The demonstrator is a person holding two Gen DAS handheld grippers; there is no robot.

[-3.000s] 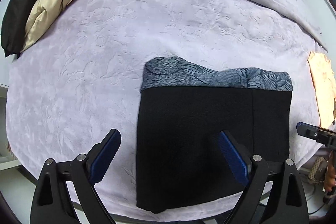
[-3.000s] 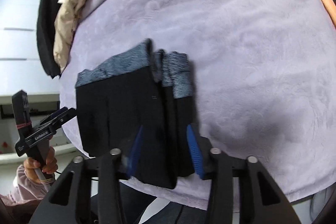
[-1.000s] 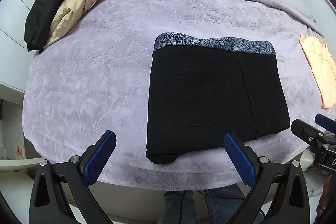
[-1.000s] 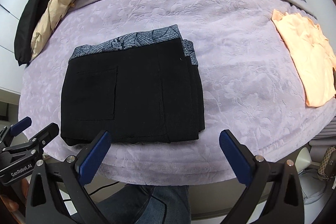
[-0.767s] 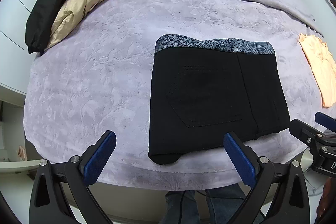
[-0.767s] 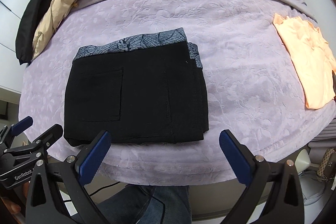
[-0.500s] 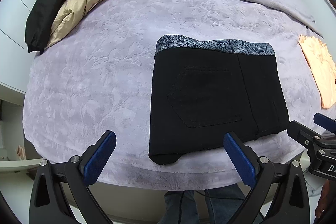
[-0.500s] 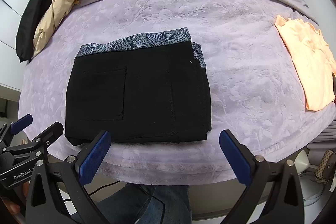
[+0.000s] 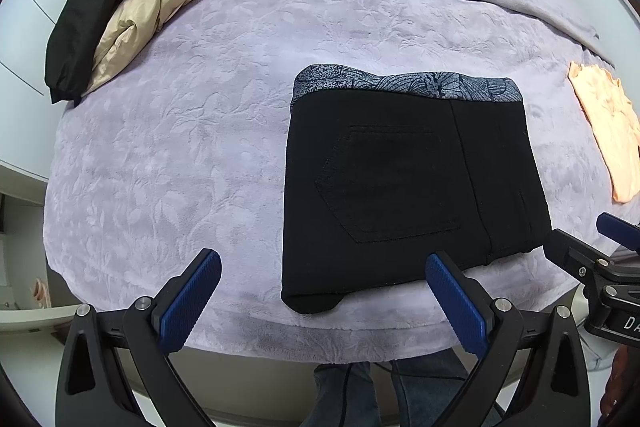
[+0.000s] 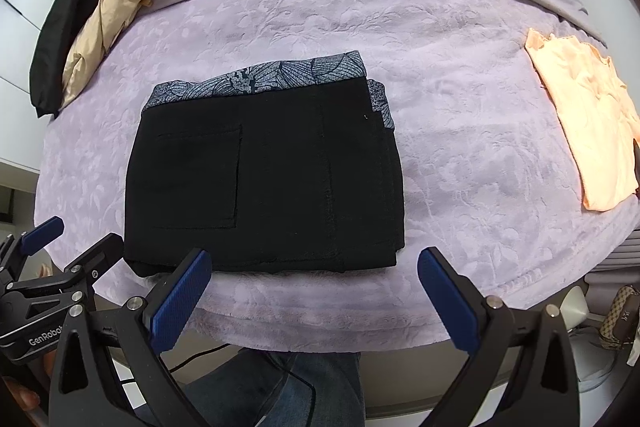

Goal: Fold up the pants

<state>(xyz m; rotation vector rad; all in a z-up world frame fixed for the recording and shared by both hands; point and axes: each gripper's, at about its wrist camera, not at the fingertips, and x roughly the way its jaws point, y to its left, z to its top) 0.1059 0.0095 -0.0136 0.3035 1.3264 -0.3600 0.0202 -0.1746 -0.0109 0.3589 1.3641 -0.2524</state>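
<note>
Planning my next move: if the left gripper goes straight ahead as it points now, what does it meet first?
Probably the near edge of the folded black pants; the open left gripper points at the bed's lavender blanket there. Depth is uncertain.

both wrist views high over the bed [image 9: 200, 131] edge, sharing the pants [image 10: 264, 179]

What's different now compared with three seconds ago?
The right gripper, then closed on the edge of the black pants, has let go and opened. Both it and the left gripper have pulled back from the bed. The pants stay folded on the purple blanket; the peach cloth is unmoved.
</note>
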